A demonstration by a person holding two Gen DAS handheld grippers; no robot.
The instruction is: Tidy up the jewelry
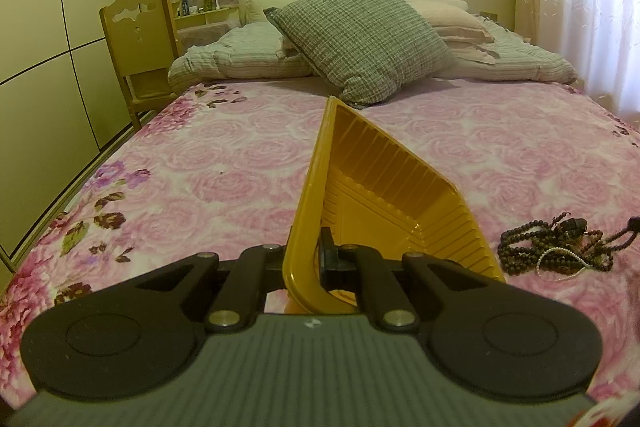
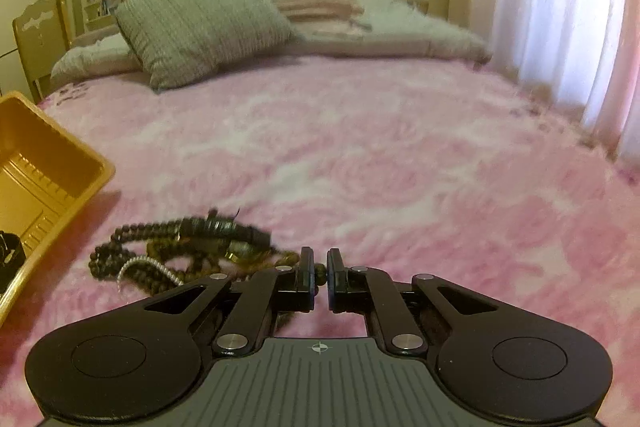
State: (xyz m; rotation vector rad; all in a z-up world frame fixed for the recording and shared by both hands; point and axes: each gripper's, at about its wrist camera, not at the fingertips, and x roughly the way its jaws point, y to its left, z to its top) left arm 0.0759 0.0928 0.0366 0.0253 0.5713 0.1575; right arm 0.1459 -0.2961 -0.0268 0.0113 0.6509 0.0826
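Beads (image 2: 320, 269) pinched between right gripper (image 2: 319, 267) jaws.

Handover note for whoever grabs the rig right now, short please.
Left gripper: shut on the near rim of the ribbed yellow plastic tray, holding it tilted up off the pink floral bedspread.
Right gripper: jaws nearly closed, pinching a dark bead strand at the edge of the tangled pile of dark bead necklaces, which also holds a white bead strand.
Done: nothing visible in the tray.
Left: move the strands from the pile, right of the tray, into it.
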